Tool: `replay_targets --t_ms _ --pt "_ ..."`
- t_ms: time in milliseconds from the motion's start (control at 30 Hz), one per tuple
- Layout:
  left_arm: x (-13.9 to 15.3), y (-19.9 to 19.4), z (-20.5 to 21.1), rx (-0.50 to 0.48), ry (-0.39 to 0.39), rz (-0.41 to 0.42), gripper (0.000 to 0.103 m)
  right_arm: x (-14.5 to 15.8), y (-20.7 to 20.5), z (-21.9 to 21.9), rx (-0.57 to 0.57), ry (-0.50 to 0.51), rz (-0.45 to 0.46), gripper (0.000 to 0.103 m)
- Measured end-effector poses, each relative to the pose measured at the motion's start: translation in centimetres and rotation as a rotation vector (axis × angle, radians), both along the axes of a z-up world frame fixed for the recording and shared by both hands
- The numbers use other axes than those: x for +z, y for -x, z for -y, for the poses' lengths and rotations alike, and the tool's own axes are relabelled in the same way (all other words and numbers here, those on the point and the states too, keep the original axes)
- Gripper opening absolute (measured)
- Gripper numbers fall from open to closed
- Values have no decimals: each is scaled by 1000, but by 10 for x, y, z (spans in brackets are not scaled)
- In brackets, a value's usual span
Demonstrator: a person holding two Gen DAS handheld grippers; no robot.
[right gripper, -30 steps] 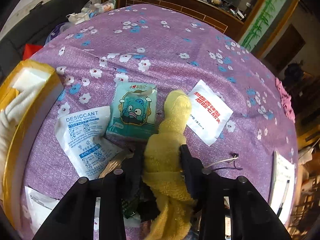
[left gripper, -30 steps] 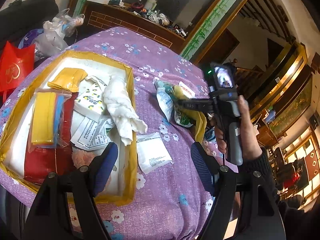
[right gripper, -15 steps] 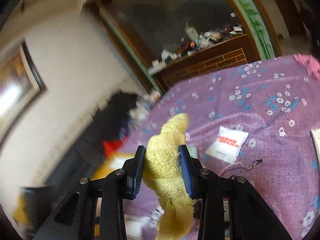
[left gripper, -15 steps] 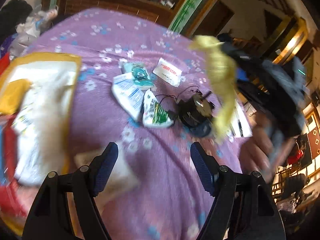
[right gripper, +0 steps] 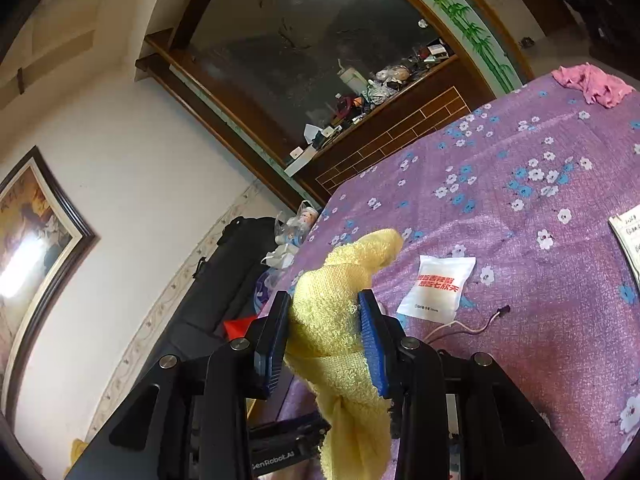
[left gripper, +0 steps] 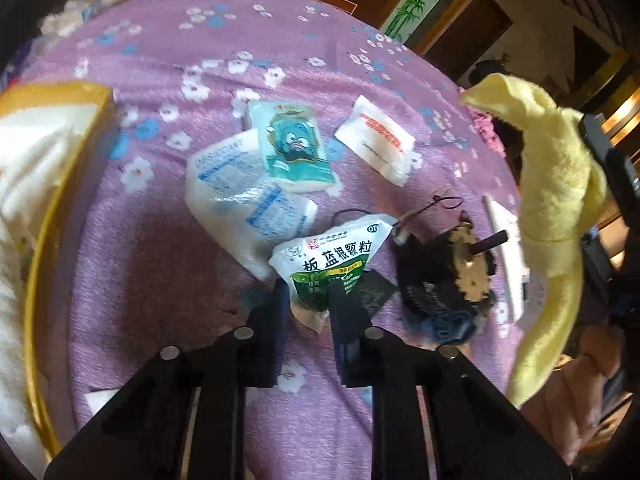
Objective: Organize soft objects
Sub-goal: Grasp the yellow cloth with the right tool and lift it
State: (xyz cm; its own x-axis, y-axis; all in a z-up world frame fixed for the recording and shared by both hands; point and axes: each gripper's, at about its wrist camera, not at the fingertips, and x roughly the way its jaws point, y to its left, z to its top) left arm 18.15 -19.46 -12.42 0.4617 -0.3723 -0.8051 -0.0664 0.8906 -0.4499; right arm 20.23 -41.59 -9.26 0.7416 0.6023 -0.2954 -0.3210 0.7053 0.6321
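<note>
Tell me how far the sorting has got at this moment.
Partly done: the yellow-rimmed box already holds white soft items. In hand: right gripper holds the yellow towel; left gripper closes on the green-printed packet. Left: desiccant bag, cartoon pouch, red-lettered sachet.

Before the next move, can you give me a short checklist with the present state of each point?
1. Right hand-held gripper holds the yellow towel between both pads: ok.
2. Towel is lifted clear of the purple tablecloth: ok, it hangs in the air.
3. Left hand-held gripper has the green-and-white sachet between its fingers: ok.
4. Left grip is firm: cannot tell, only the sachet's lower corner sits between the fingers.
5. Yellow-edged box is in view as a place to put things: ok, at the left edge.
6. Black wired part is apart from the sachet: not ok, its black tag lies against the sachet's edge.
</note>
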Motion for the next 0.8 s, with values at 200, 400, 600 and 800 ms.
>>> replay_targets --t_ms 200,400,600,800 --pt "14 18 -12 9 87 52 0 19 20 -5 -8 11 14 34" --pt "29 32 -13 -79 79 30 7 20 19 -7 3 17 5 34" --pt "39 36 -19 -53 -26 88 58 21 14 -7 23 18 1 34" --pt "12 3 -13 -59 -76 13 57 19 9 -6 28 15 -7 34"
